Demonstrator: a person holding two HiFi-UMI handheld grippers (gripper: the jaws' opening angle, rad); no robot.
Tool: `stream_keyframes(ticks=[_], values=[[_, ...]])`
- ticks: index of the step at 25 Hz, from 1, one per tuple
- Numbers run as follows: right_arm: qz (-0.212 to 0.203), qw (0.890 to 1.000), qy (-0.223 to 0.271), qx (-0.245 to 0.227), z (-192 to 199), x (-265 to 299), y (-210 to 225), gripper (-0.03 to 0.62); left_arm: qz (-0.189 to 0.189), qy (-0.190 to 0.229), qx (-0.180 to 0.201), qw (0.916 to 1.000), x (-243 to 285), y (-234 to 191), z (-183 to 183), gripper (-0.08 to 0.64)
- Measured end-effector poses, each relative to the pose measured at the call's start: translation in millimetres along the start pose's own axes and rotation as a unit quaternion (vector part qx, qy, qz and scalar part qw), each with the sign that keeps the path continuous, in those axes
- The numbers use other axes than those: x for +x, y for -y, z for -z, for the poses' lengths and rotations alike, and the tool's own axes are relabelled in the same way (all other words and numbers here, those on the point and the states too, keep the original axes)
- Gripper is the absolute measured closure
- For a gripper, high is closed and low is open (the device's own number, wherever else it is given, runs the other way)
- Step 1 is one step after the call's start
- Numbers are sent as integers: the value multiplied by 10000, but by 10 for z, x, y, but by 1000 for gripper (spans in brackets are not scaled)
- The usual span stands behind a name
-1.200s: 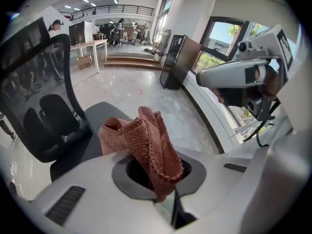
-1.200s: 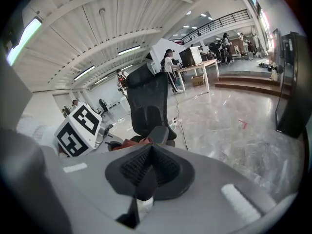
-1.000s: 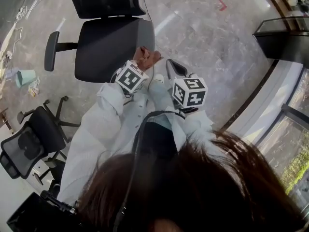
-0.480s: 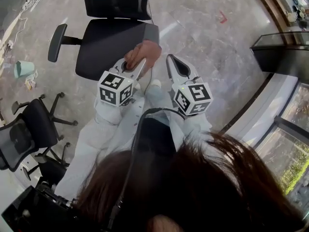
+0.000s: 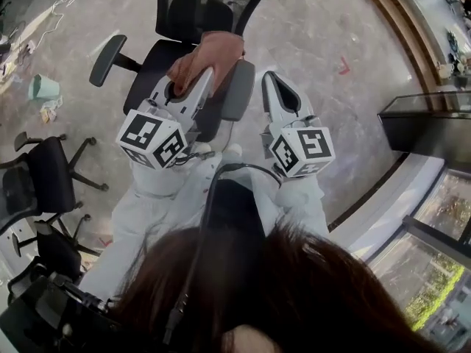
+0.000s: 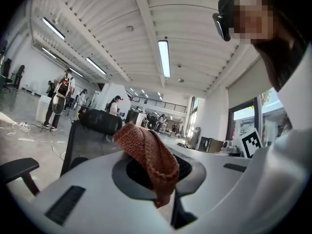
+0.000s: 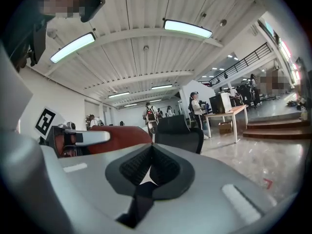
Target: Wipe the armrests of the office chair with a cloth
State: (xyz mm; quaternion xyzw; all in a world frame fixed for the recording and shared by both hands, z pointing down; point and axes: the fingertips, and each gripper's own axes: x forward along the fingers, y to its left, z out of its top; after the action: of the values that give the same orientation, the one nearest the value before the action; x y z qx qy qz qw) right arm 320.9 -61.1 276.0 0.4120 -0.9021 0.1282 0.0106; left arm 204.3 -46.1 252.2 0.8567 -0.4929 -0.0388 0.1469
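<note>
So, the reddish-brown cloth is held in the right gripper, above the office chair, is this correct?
Not quite. The reddish-brown cloth is held in the left gripper, above the office chair. The left gripper view shows it pinched in those jaws; the right gripper is shut on nothing.

in the head view the cloth (image 5: 208, 59) covers the tips of the left gripper (image 5: 199, 81), and the two lie over much of the office chair (image 5: 151, 76) seat. the chair's base is hidden under the seat, and its backrest runs off the top edge. a second chair (image 5: 37, 176) is cut by the left edge. the person's hair (image 5: 280, 285) hides whatever lies below it. the distant people (image 6: 58, 99) in the left gripper view are too small to tell apart.
</note>
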Motion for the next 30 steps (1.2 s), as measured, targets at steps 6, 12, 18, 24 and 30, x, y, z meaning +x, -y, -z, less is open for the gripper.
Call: stream_keyframes(ticks=[6, 12, 18, 24, 30], values=[[-883, 9956, 250, 175, -142, 391, -215, 592, -1305, 339, -99, 9908, -648, -508, -238, 522], [-1898, 9809, -190, 385, 197, 927, -1363, 592, -2744, 475, -231, 9602, -2031, -1238, -249, 522], [-2512, 9661, -593, -87, 566, 1294, -2766, 592, -3204, 877, -454, 9421, -3240, -1813, -358, 522], [-2548, 9644, -691, -159, 895, 1863, -4105, 592, -3044, 921, -403, 9472, -4219, -2644, -524, 522], [-2329, 9709, -547, -136, 1027, 2311, -5209, 592, -2706, 756, -271, 9593, -4999, -3329, -707, 522]])
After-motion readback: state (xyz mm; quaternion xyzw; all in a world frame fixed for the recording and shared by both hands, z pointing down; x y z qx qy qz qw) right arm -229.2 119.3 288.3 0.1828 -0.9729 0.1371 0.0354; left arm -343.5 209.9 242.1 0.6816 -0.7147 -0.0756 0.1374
